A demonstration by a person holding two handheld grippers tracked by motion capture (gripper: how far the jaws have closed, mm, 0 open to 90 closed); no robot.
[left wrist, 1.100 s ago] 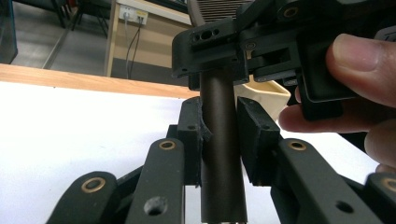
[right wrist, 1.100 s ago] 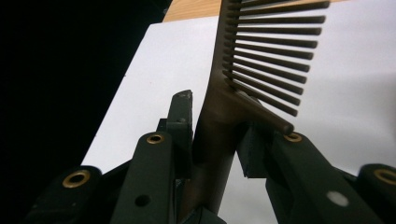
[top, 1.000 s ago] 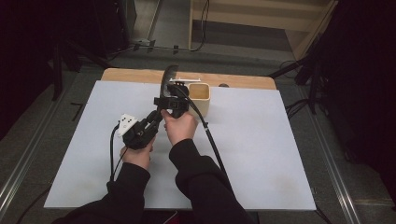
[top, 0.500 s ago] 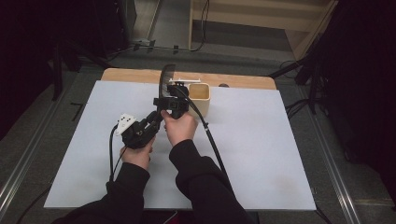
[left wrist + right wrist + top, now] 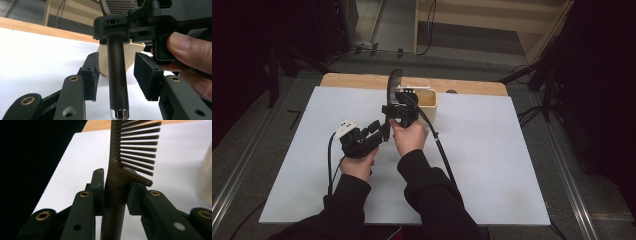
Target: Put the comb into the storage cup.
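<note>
My right gripper (image 5: 116, 190) is shut on a dark brown comb (image 5: 120, 170), clamping it where the handle meets the teeth (image 5: 140, 145). In the high view the comb (image 5: 393, 85) stands upright above the right gripper (image 5: 399, 111), near the middle of the white table sheet (image 5: 492, 165). The comb's round handle (image 5: 117, 82) hangs down with a silver cap at its tip. My left gripper (image 5: 117, 75) is open around that handle, with a gap between each pad and the handle. In the high view the left gripper (image 5: 379, 131) sits just left of the right hand.
A beige container (image 5: 427, 100) stands right behind the comb, near the wooden strip (image 5: 357, 80) at the table's far edge. Each gripper trails a black cable (image 5: 439, 150) back toward the person. Dark floor and metal rails surround the table.
</note>
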